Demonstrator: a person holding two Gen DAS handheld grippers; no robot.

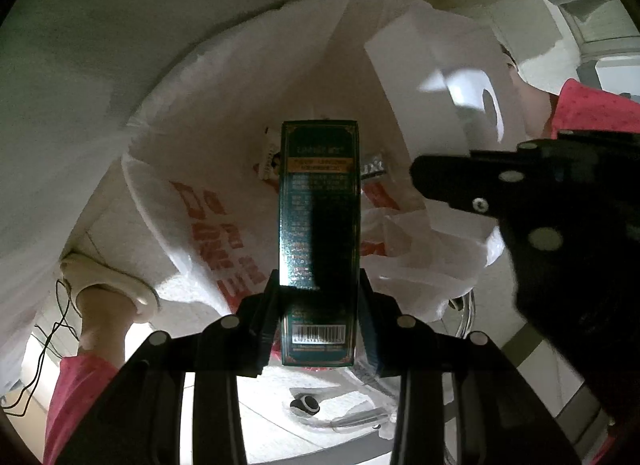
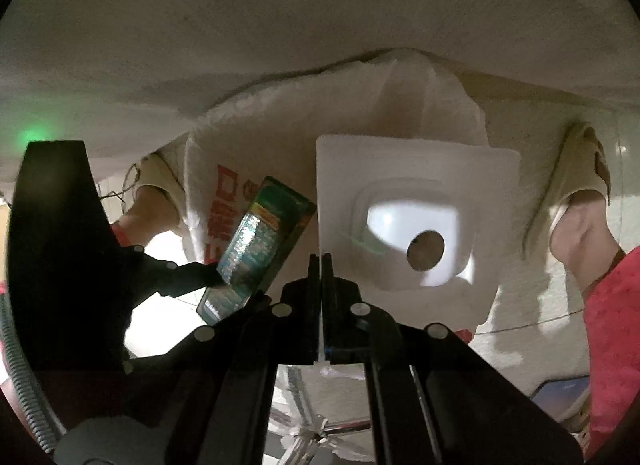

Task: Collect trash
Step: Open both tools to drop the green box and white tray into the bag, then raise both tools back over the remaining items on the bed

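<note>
Left gripper, lower centre of the left wrist frame: jaws clamped on the lower part of a dark green box, barcode end toward the camera, long axis running up the middle of the frame. Behind the box, filling the centre: a white plastic bag with red lettering, mouth open. Right gripper, centre bottom of the right wrist frame: jaws pressed together on the edge of a white plastic tray, seen broadside with a round hole in its raised middle. Same tray at upper right of the left wrist frame, just above the bag. Slippered feet at the frames' sides. Pink clothing at the lower corners.
</note>
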